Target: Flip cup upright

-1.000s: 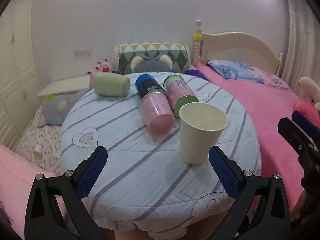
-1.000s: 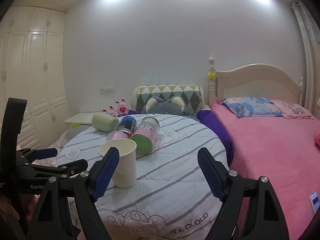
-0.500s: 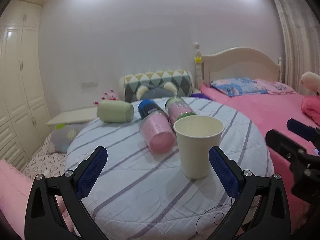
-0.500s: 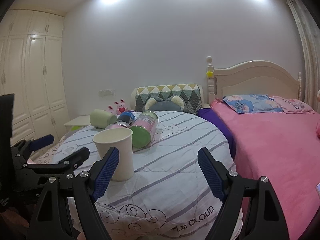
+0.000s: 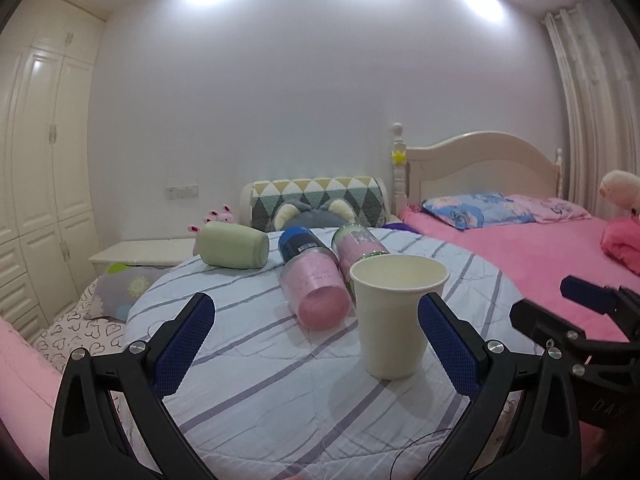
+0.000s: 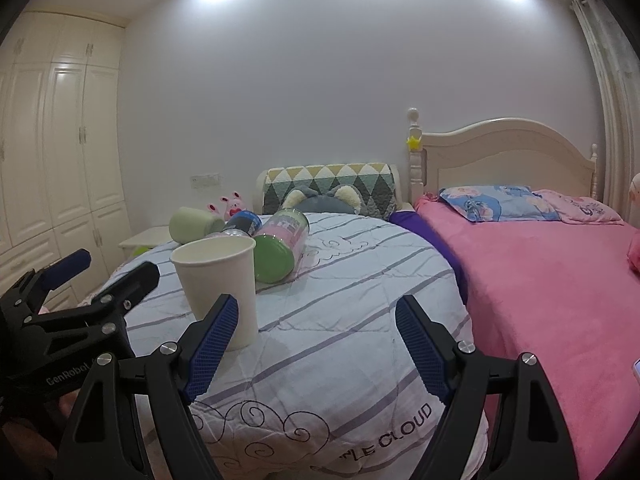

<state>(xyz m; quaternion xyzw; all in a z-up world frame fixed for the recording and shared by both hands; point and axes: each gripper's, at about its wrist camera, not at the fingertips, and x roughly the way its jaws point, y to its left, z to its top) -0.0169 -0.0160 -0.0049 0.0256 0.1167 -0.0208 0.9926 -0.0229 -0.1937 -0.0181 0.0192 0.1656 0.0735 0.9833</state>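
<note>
A bedroom holds a round surface point(image 5: 248, 364) draped in a pale, purple-striped quilted cover, with a pink bed point(image 6: 552, 280) along its right side and white wardrobes point(image 6: 60, 140) on the left wall.

Nearest the cameras, the left gripper point(image 5: 316, 340) has its blue-padded fingers point(image 5: 182, 342) spread wide with nothing between them. The right gripper point(image 6: 316, 348) is likewise spread wide and holds nothing; in the left wrist view it shows at the right edge, over the pink bed.

Just beyond the fingers, the white paper cup point(image 5: 396, 316) stands upright on the surface with its mouth up, touched by neither gripper. In the left wrist view it sits just inside the right finger; in the right wrist view point(image 6: 220, 284) it stands behind the left finger.

Behind the cup lie three containers on their sides. A pink tumbler with a blue lid point(image 5: 314, 286) lies just to the cup's left, a pink one with a green end point(image 6: 280, 250) beside it, probably touching the cup, though the angle leaves this unclear. A pale green cup point(image 5: 234, 246) lies further back to the left, apart from the others.

Furthest off, a triangle-patterned cushion point(image 5: 320, 198) rests against the wall, with small pink plush toys point(image 6: 230, 204) beside it and a cream headboard point(image 5: 484, 168) to the right.
</note>
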